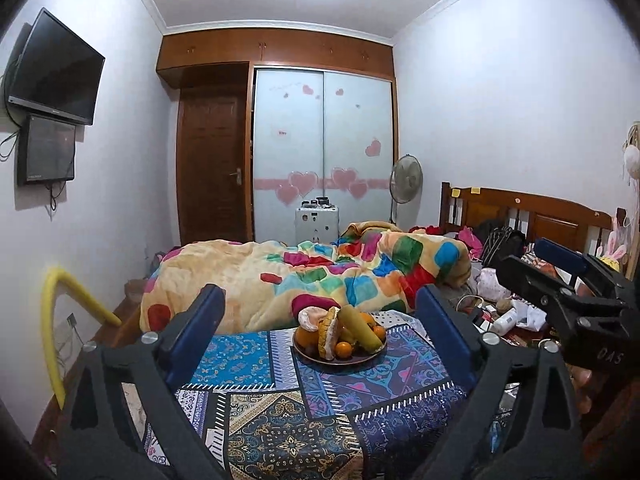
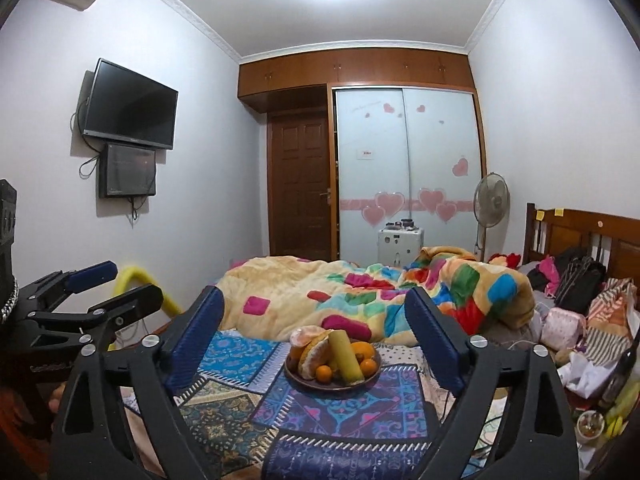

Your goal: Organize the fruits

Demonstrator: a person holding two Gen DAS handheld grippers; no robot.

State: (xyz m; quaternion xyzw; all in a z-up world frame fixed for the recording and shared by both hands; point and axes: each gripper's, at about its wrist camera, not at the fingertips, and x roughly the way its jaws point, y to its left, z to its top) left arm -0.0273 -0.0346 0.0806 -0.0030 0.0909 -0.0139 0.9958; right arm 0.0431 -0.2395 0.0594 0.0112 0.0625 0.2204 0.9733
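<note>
A round dark plate (image 1: 362, 356) heaped with oranges, peeled citrus and a yellow-green banana (image 1: 360, 326) sits mid-frame on the patterned patchwork cloth (image 1: 248, 364). Left gripper (image 1: 320, 320) and right gripper (image 2: 314, 320) hang back, fingers released and empty, apparently lining up the approach.

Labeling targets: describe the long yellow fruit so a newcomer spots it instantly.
Start at the patterned blue cloth in front of the colourful blanket; a dark plate of fruit sits on it. The banana leans upright at the centre, long and yellow-green among round oranges.
</note>
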